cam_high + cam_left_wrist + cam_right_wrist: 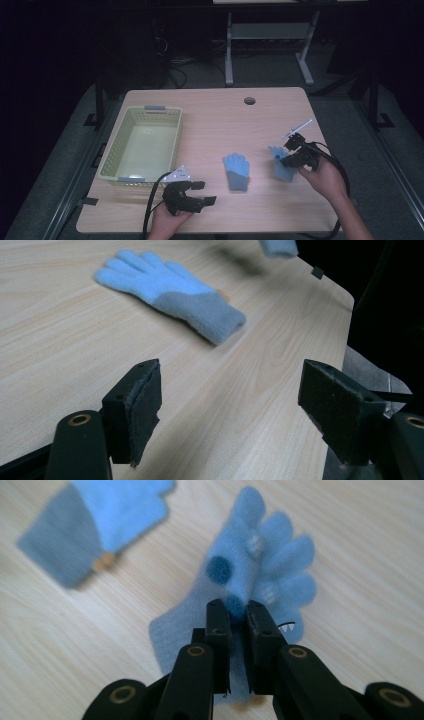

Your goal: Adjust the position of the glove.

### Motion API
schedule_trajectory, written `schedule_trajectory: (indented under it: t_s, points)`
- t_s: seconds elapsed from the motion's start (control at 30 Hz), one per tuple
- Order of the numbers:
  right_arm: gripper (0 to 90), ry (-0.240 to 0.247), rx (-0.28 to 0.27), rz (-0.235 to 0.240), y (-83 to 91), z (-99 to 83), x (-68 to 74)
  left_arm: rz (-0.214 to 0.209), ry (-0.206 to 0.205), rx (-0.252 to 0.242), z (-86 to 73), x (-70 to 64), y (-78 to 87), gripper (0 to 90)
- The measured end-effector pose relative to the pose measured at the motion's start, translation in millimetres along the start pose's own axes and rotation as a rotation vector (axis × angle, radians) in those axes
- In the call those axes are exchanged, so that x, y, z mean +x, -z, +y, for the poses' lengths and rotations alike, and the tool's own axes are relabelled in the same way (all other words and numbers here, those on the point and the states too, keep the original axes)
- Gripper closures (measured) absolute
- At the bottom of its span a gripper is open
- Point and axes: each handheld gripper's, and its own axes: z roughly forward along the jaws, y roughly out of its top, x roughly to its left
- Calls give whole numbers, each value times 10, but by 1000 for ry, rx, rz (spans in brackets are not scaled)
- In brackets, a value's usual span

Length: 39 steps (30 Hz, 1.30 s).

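Pinched in the right gripper point(237, 611), a blue glove point(260, 565) lies on the pale wooden table point(220, 120). Left gripper point(204, 192) gapes wide near a second glove point(236, 170); the room is dark.

- A light wooden table point(260, 112) with rounded corners stands on grey floor point(65, 150); a round cable hole point(249, 100) sits near its far edge.
- Behind it, the pale metal legs of a second desk point(270, 31) rise from the floor.
- Cables point(175, 62) lie tangled at the far left.
- The room beyond is dark; light falls mainly on the tabletop.
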Motion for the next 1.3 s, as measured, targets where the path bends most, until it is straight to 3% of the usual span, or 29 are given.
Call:
schedule_trajectory:
  t_s: [0.27, 0.53, 0.7, 1.1, 1.3]
  points:
    - [820, 53, -33, 17, 79, 146, 195, 2, -9, -3, 4, -2, 21, 251]
    - [819, 102, -57, 64, 80, 338, 448, 1, -11, -2, 5, -3, 25, 251]
    - [817, 138, -45, 94, -27, 450, 608, 2, -11, -5, 12, 1, 43, 251]
    - [812, 175, -13, 137, -291, 603, 830, 2, -5, -11, 14, -6, 59, 251]
    - [810, 202, 4, 131, -375, 646, 886, 0, -5, -11, 15, 7, 62, 251]
